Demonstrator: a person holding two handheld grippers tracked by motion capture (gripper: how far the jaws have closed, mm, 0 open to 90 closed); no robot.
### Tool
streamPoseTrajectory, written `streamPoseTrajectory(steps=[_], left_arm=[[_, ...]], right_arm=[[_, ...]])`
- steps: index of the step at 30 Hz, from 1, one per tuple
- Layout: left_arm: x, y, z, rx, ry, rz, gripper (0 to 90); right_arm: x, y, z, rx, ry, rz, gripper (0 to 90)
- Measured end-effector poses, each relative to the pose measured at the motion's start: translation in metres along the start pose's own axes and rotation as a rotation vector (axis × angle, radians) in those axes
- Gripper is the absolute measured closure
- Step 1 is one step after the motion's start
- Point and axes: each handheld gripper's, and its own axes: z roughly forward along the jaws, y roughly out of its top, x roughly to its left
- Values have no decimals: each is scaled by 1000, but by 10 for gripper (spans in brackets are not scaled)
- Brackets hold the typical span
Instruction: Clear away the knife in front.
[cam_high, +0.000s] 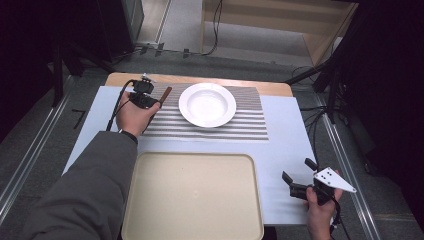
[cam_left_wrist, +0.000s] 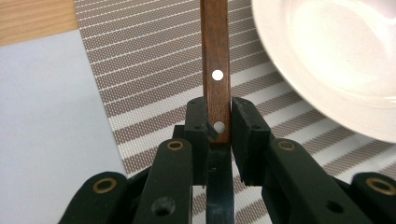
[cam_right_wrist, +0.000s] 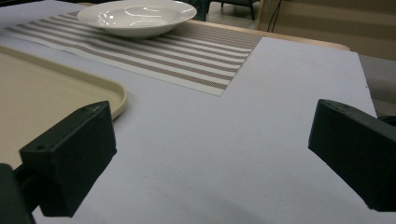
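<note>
Grey floor and dark cabinets ring a table (cam_high: 290, 145) covered with a pale blue sheet, on which lie a striped placemat (cam_high: 240, 127) and a beige tray (cam_high: 192, 195). From the left gripper (cam_high: 156, 101) outward: its jaws are clamped on the butt of a wooden knife handle (cam_left_wrist: 215, 56), which sticks out ahead with two pale rivets showing; a dark blade seems to run back between the gripper's arms. The knife hangs above the placemat's left part, just beside the white bowl (cam_high: 207, 104). The bite is short and sits at the handle's very end, so I judge the knife could pivot or slide in the pads if the hand tips or swings quickly. With the bowl's rim so near, a sideways drift could knock the handle against it and shift the bowl. The right gripper (cam_high: 299, 174) rests near the table's right edge, jaws spread wide with nothing between them, well apart from the knife.
</note>
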Motion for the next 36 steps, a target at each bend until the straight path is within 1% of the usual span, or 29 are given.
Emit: streamPoseTrajectory(steps=[1,3,7,11,13,15,17,20,23,26,28,31,36], left_arm=[[0,-1,-3,-2,-8,-2,763],[-3,-4,-8,-15,-7,3,763],[-7,-9,-18,-25,-25,7,763],[-11,-17,-26,-27,-42,19,763],[-14,-20,-30,-27,-46,34,763],[-18,-24,-33,-32,-42,48,763],[-21,-27,-37,-27,-43,62,763],[-24,-33,-42,-35,-60,64,763],[-29,-38,-47,-31,-73,78,764],[-35,-43,-52,-37,-77,96,764],[-39,-47,-56,-31,-91,112,763],[-45,-53,-60,-37,-99,132,763],[-53,-66,-67,-48,-113,147,763]], right_arm=[[0,0,0,-1,0,-1,0],[0,0,0,0,0,3,0],[0,0,0,-2,-1,3,0],[-1,0,-1,-9,3,14,0],[-1,0,-1,-5,1,15,0],[-1,0,-1,-4,1,6,0],[-1,0,-1,-4,-1,11,0],[-1,0,-1,-6,0,12,0],[0,0,-1,-3,-2,12,0],[-1,0,-1,-4,-2,11,0],[0,0,-1,-2,-2,12,0],[-1,0,-1,-2,-2,14,0],[0,0,-1,-3,-2,13,0]])
